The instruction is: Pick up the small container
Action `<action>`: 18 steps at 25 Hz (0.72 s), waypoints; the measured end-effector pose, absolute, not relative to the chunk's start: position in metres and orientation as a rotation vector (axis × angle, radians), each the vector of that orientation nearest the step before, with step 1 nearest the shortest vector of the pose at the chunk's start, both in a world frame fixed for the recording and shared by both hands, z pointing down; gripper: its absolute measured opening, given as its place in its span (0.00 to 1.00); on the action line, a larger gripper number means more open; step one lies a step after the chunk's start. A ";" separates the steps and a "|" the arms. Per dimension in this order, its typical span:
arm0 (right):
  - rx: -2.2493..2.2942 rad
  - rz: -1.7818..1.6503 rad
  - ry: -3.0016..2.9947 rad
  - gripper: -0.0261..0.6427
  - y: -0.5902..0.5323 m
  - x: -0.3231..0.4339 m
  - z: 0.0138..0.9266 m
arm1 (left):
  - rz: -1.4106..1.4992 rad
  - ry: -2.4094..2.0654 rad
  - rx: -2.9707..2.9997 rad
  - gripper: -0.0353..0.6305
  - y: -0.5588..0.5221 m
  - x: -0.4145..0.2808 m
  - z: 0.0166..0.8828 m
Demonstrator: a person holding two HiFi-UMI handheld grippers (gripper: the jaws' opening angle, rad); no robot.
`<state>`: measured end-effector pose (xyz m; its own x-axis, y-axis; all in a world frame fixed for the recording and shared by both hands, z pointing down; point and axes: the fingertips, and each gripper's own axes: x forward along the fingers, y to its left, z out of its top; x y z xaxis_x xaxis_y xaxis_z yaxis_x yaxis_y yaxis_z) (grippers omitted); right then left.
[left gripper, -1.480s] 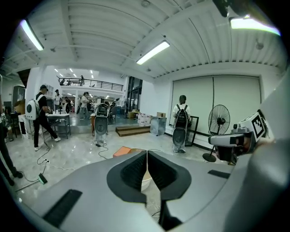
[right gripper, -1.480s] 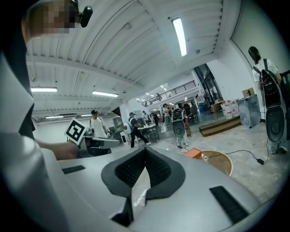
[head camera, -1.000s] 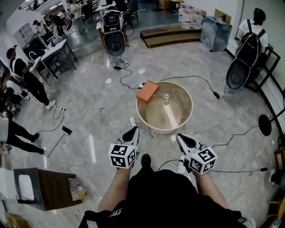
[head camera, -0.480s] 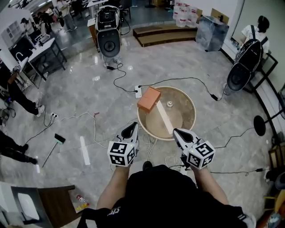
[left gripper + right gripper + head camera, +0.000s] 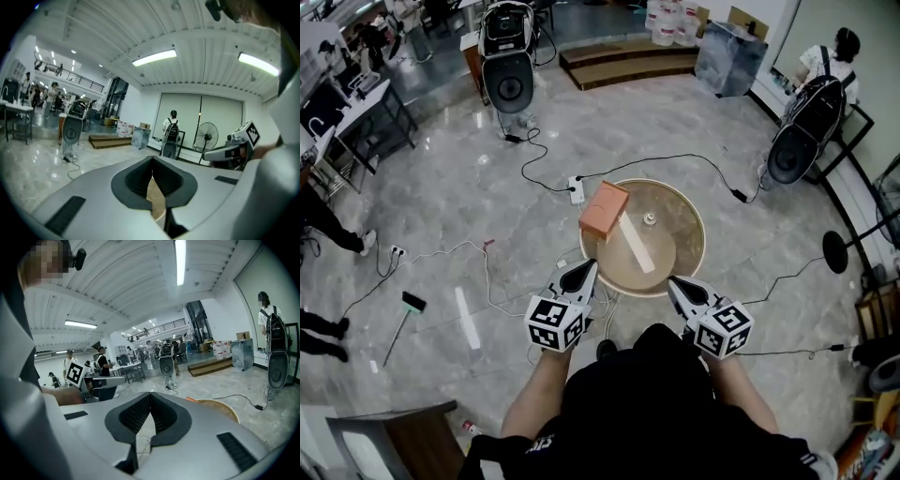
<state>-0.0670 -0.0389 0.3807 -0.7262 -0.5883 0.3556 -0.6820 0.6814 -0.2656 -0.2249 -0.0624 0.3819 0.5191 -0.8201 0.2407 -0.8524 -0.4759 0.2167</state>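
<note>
The floor (image 5: 441, 216) is shiny and has wires (image 5: 546, 174) on it, so a foot could slip or catch there. The left gripper (image 5: 581, 274) is squeezed shut with nothing in it, just off the near edge of the round table (image 5: 686, 246). The orange box (image 5: 604, 210) sits at the table's left edge, and a reaching gripper could knock it off. The small container (image 5: 649, 218) stands near the middle of the table, well away from both grippers. Shut jaws would only bump it and tip it over, so they need to open first. The right gripper (image 5: 679, 285) is shut tight too, and empty. The floor looks like smooth grey stone. The grippers are smooth and grey with bumpy black pads. The box looks like a hard block with flat sides. A flat pale strip (image 5: 635, 246) lies across the brown table top, which has a pale rim. The container is tiny, pale and roundish. I cannot tell what it is made of.
</note>
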 end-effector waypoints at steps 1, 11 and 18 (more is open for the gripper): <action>1.025 0.574 -2.649 0.06 -0.043 -0.066 0.383 | 0.128 -1.364 2.447 0.08 -0.067 -0.221 0.386; 0.980 0.728 -2.594 0.06 -0.116 -0.038 0.439 | 0.150 -1.273 2.295 0.08 -0.146 -0.184 0.438; 0.967 0.748 -2.603 0.06 -0.206 0.017 0.456 | 0.235 -1.325 2.328 0.08 -0.230 -0.123 0.444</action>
<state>0.0173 -0.2063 0.4560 -0.7427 -0.5297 0.4097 -0.6664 0.6450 -0.3741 -0.1231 -0.2303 0.4439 0.5241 -0.7723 0.3590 -0.8486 -0.4382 0.2963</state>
